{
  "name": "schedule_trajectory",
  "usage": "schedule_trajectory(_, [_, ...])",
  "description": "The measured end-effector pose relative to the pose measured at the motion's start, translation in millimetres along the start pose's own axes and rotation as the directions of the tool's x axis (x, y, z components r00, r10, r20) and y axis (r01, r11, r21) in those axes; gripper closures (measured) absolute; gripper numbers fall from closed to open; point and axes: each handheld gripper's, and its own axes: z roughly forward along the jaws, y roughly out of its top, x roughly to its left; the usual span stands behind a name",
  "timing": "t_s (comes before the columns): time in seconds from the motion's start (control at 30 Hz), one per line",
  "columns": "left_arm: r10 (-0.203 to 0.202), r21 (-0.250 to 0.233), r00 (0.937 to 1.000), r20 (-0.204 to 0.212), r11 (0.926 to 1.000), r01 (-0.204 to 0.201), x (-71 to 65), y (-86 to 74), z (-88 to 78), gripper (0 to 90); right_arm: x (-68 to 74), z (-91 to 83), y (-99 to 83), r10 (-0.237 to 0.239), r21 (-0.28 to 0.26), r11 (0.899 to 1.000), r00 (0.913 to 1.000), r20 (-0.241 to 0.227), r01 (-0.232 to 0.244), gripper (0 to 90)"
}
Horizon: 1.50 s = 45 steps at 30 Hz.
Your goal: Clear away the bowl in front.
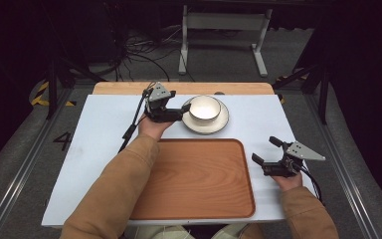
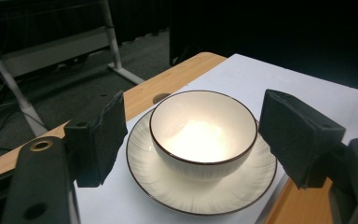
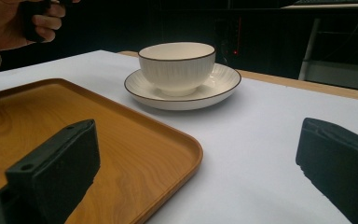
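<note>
White table | bowl on saucer | left gripper beside, open

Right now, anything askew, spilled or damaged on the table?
Nothing stands out. The bowl sits upright and centred on its plate, empty, no chips showing. The wooden tray lies flat and bare. Left gripper open beside the bowl; right gripper open, off the tray's right edge.

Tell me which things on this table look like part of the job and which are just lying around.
Likely part of the job:
bowl
saucer under it
wooden tray
left gripper, open, flanking the bowl
right gripper, open

Just about:
white stand on the floor
floor cables
</note>
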Motion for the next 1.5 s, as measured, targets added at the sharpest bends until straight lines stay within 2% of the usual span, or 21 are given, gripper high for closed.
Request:
schedule_trajectory(0.13, [-0.018,0.047,0.9998,-0.003,0.9987,0.019,3.7,3.2,8.2,28.2,0.0,0.0,0.0,0.002,-0.001,1.000,1.0000,-0.001,-0.002,0.1])
schedule_trajectory(0.2, [-0.070,0.079,0.9974,-0.015,0.9943,0.071,6.8,5.4,12.8,32.0,-0.1,0.0,-0.1,0.005,-0.001,1.000,1.0000,-0.003,-0.005,0.1])
schedule_trajectory(0.27, [-0.101,0.096,0.9948,0.005,0.9903,0.100,10.2,7.2,16.3,33.3,-0.1,-0.1,-0.1,0.006,-0.001,1.000,1.0000,-0.003,-0.006,0.1])
schedule_trajectory(0.5, [-0.117,0.116,0.9931,-0.011,0.9863,0.117,11.9,10.3,32.3,32.6,-0.1,-0.1,-0.2,0.007,-0.001,1.000,1.0000,-0.003,-0.007,0.1])
schedule_trajectory(0.57, [-0.101,0.123,0.9946,-0.022,0.9871,0.103,12.6,11.0,36.5,31.9,0.0,-0.2,-0.3,0.009,0.001,1.000,1.0000,-0.001,-0.009,0.1])
schedule_trajectory(0.67, [-0.103,0.136,0.9944,-0.022,0.9850,0.105,12.2,11.1,41.5,32.1,0.0,-0.1,-0.4,0.009,0.002,1.000,1.0000,0.001,-0.009,0.1])
schedule_trajectory(0.7, [-0.097,0.144,0.9948,-0.031,0.9845,0.100,12.4,10.8,44.9,32.1,0.0,-0.1,-0.4,0.008,0.002,1.000,1.0000,0.002,-0.008,0.1])
schedule_trajectory(0.8, [-0.114,0.156,0.9911,-0.068,0.9800,0.124,11.5,7.7,52.5,34.7,0.1,0.1,-0.5,0.007,0.004,1.000,1.0000,0.003,-0.007,0.1])
schedule_trajectory(0.9, [-0.113,0.170,0.9907,-0.076,0.9777,0.124,13.5,4.4,56.7,37.3,0.1,0.0,-0.4,0.006,0.004,1.000,1.0000,0.006,-0.006,0.1])
schedule_trajectory(1.07, [-0.123,0.205,0.9895,-0.075,0.9692,0.136,19.4,-2.9,65.8,37.8,0.2,0.1,-0.5,0.005,0.007,1.000,0.9999,0.010,-0.005,0.2])
schedule_trajectory(1.13, [-0.139,0.216,0.9874,-0.075,0.9644,0.152,20.1,-4.2,69.7,36.7,0.2,0.1,-0.6,0.005,0.007,1.000,0.9999,0.013,-0.006,0.2])
schedule_trajectory(1.33, [-0.139,0.249,0.9872,-0.078,0.9560,0.154,15.9,-6.0,80.5,38.9,0.2,0.4,-0.7,0.004,0.011,1.000,0.9998,0.019,-0.005,0.3])
schedule_trajectory(1.4, [-0.143,0.262,0.9864,-0.081,0.9518,0.160,14.9,-6.7,84.2,39.4,0.2,0.4,-0.7,0.005,0.012,1.000,0.9998,0.019,-0.005,0.2])
schedule_trajectory(1.5, [-0.164,0.290,0.9835,-0.076,0.9400,0.180,16.2,-7.9,89.8,38.8,0.4,0.3,-0.8,0.006,0.015,1.000,0.9998,0.021,-0.006,0.3])
